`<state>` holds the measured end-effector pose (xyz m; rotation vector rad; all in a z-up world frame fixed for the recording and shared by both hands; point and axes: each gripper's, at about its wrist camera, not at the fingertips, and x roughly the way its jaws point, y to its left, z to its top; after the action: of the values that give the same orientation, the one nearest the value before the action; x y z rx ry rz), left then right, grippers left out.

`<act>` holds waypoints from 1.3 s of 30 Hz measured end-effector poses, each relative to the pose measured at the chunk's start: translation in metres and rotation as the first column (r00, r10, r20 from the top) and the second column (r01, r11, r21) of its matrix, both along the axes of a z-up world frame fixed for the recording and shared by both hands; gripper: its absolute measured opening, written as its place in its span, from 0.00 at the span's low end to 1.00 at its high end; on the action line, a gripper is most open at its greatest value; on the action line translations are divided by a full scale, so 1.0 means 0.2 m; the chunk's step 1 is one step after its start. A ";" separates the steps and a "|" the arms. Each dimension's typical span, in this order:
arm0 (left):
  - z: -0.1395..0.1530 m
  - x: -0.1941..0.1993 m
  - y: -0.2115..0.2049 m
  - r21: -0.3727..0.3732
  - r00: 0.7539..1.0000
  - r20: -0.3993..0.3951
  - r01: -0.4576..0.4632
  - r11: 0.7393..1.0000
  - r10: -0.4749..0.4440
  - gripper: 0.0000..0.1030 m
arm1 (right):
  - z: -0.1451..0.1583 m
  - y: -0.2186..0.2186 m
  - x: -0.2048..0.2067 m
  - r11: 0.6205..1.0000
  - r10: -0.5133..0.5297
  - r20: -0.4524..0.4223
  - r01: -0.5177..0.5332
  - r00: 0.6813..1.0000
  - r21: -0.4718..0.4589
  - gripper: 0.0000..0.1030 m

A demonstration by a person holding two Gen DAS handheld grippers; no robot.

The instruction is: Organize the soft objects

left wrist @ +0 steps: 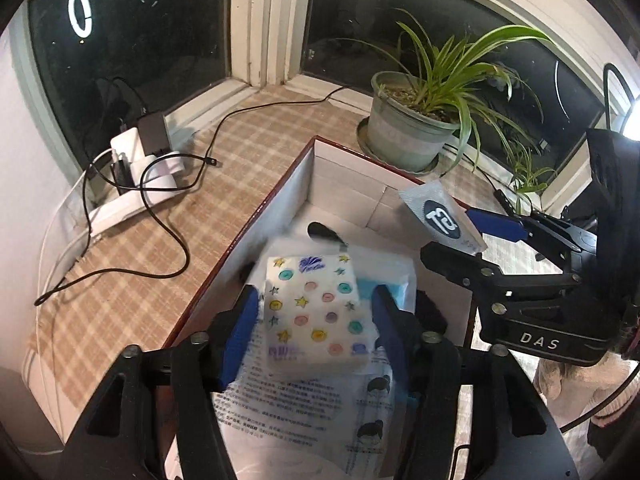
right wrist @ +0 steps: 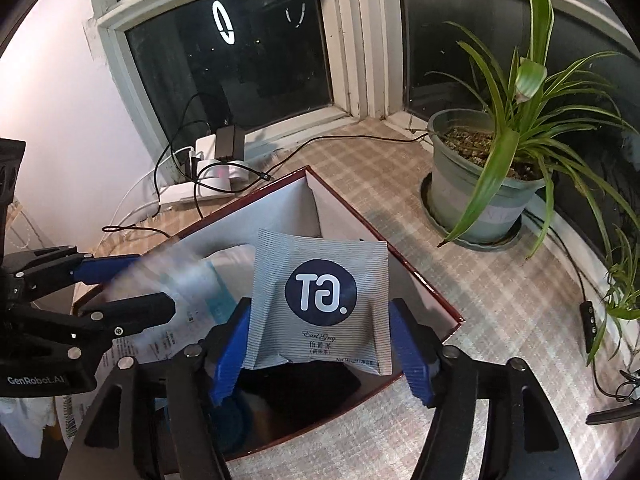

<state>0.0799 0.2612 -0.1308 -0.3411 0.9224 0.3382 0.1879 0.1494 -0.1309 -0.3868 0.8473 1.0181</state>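
At the far left of the bench (left wrist: pixel 132 248), with its beige checked cloth, a white power strip (left wrist: pixel 132 160) carries a dark adapter (left wrist: pixel 152 132), and black cables (left wrist: pixel 168 232) loop across the cloth. Beside them stands an open red-edged box (left wrist: pixel 296 184) with white inner walls. The left claw (left wrist: pixel 316 320) hangs over the box with its blue pads apart, either side of a white tissue pack (left wrist: pixel 312 312) printed with coloured stars and dots; the picture is blurred there and I cannot tell whether the pads touch it. The pack sits above a clear plastic packet (left wrist: pixel 304 404) with printed text that lies in the box. Further right, the right claw (right wrist: pixel 320 340) is clamped on a grey striped tea sachet (right wrist: pixel 320 296) with a dark round logo, held by its lower edges above the box's open top. To the right of the box a grey pot holding a spider plant (right wrist: pixel 476 184) stands on the bench by the dark window (right wrist: pixel 240 48)
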 end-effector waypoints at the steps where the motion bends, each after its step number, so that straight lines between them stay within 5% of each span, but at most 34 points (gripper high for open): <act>1: 0.00 0.00 0.00 0.003 1.000 0.003 -0.004 1.000 0.004 0.64 | 0.00 0.00 0.00 1.000 -0.002 0.002 0.002 1.000 0.002 0.68; 7: 0.03 -0.02 0.02 0.007 1.000 0.013 -0.021 1.000 0.021 0.65 | 0.01 -0.01 0.02 1.000 -0.006 -0.038 0.006 0.999 0.019 0.77; 39: 0.28 -0.36 -0.18 0.073 0.991 0.134 -0.036 0.997 0.026 0.65 | 0.21 -0.19 -0.27 0.997 -0.002 0.018 0.001 1.000 0.072 0.77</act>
<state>0.0082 0.2261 -0.0743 -0.3054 0.7728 0.3730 0.1337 0.1106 -0.0883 -0.3334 0.7919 1.0393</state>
